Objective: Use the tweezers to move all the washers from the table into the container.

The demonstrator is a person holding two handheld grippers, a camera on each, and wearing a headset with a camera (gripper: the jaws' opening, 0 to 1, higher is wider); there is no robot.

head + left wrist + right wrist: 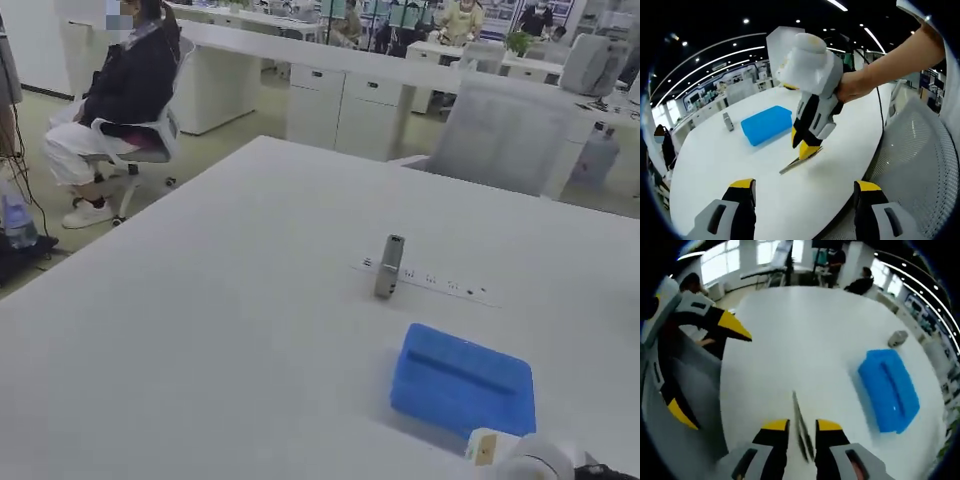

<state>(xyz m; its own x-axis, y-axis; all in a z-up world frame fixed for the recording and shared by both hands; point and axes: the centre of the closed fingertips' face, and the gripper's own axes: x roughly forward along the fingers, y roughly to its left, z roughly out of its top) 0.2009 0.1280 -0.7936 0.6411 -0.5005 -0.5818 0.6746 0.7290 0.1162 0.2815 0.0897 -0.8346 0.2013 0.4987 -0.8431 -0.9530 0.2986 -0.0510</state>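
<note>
Several small washers (430,281) lie in a row on the white table (230,330), beyond the blue container (462,384). My right gripper (801,432) is shut on thin metal tweezers (799,421), whose tips point over bare table left of the blue container (890,389). In the left gripper view the right gripper (807,150) hangs low over the table with the tweezers (792,165) slanting down to its surface, the container (766,124) behind. My left gripper (805,200) is open and holds nothing, near the table edge. The white top of a gripper (530,460) peeks in at bottom right.
A small grey upright block (389,265) stands by the washers, beyond the container. A person sits on an office chair (125,95) at the far left, and a grey chair (505,135) stands behind the table. More desks and people fill the background.
</note>
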